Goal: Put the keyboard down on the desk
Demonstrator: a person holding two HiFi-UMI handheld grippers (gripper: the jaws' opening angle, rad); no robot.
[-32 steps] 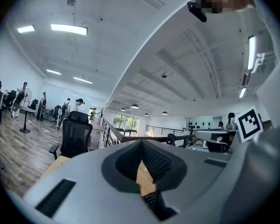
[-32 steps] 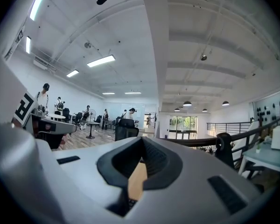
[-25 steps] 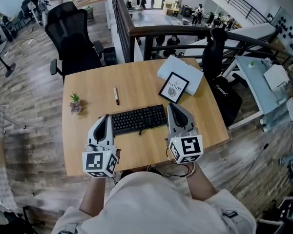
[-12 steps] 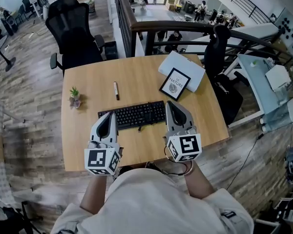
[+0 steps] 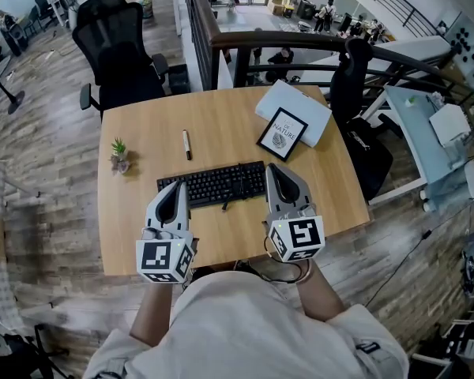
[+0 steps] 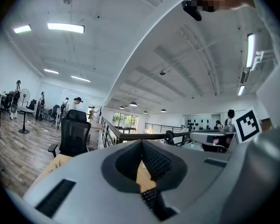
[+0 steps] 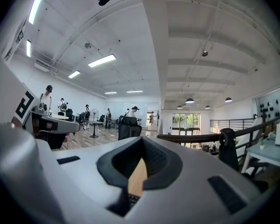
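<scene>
- Flanking the keyboard [image 5: 213, 185], which sits near-middle on the desk [image 5: 221, 125]: left gripper [image 5: 178, 188] and right gripper [image 5: 273, 170], both with jaws closed, tips at its ends.
- Judgement: keep both ends level and confirm it lies flat before withdrawing.

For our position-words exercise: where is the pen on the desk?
In the head view, the pen lies left of centre, between the potted plant and the framed picture, just beyond the keyboard.

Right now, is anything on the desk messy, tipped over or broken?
Nothing stands out. The black keyboard sits square on the wooden desk, the small potted plant and black-framed picture stand upright, the slim pen lies alone, and nothing is spilled.
</scene>
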